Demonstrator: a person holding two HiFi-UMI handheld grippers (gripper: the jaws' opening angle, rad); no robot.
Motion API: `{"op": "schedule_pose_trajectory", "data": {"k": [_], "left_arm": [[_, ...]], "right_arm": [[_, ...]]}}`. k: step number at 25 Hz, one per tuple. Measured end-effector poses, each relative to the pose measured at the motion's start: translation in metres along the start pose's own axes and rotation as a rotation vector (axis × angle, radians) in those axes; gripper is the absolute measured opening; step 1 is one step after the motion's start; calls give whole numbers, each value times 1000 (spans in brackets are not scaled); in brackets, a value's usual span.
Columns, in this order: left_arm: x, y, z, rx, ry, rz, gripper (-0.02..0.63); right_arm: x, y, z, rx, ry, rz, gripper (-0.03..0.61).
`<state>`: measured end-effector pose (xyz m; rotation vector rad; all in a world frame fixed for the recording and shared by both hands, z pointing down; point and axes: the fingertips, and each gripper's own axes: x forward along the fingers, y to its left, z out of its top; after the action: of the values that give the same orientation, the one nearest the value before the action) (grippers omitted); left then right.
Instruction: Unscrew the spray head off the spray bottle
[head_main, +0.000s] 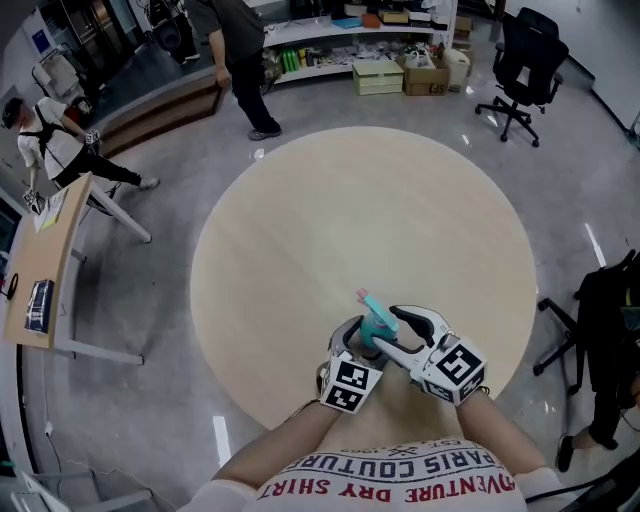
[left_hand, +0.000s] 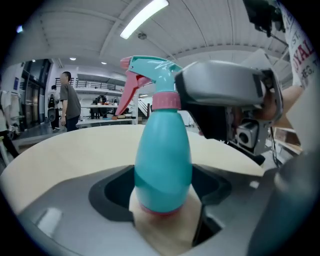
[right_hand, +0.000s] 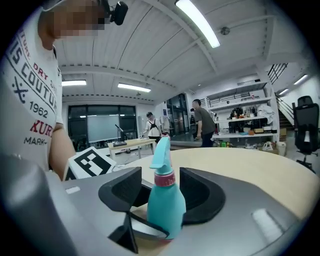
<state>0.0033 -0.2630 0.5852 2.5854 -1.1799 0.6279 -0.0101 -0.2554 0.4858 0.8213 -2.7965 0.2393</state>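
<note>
In the head view, the spray bottle stands upright on the round table, close to the near rim. Most of the tabletop stretches ahead of it and to either side. The left gripper and right gripper meet at the bottle from the near side. The two forearms angle inward from the bottom edge, so the marker cubes sit side by side. Only this view takes in the floor around the table, with an office chair and a desk well away.

The left gripper view shows what the head view hides. The left jaws are closed on the bottle's lower body, one dark pad on each side, touching it. The base rests on the table. The teal spray head and pink collar rise above, with one grey finger of the right gripper just beside them.

The right gripper view looks at the bottle from behind the head, at collar height. The right jaws stand apart on either side of the neck, with a gap showing at the collar. The left gripper's finger wraps the bottle's base.
</note>
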Motion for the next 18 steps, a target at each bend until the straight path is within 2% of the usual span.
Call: {"op": "schedule_pose_trajectory", "data": {"k": [2, 6, 8, 10, 13, 18], "left_arm": [[0, -2, -1, -13, 9, 25, 350], [-3, -1, -2, -28, 17, 55, 350], [-3, -2, -2, -25, 13, 54, 350], [-3, -3, -4, -17, 12, 35, 350], [-6, -7, -6, 33, 2, -55, 350], [-11, -15, -10, 175, -1, -330, 350]], "right_arm": [[2, -5, -2, -6, 13, -35, 239], [9, -5, -7, -36, 44, -77, 196], [9, -2, -9, -44, 45, -80, 153], [8, 0, -10, -54, 47, -70, 152], [7, 3, -10, -65, 54, -12, 144], [3, 12, -10, -112, 74, 191, 133]]}}
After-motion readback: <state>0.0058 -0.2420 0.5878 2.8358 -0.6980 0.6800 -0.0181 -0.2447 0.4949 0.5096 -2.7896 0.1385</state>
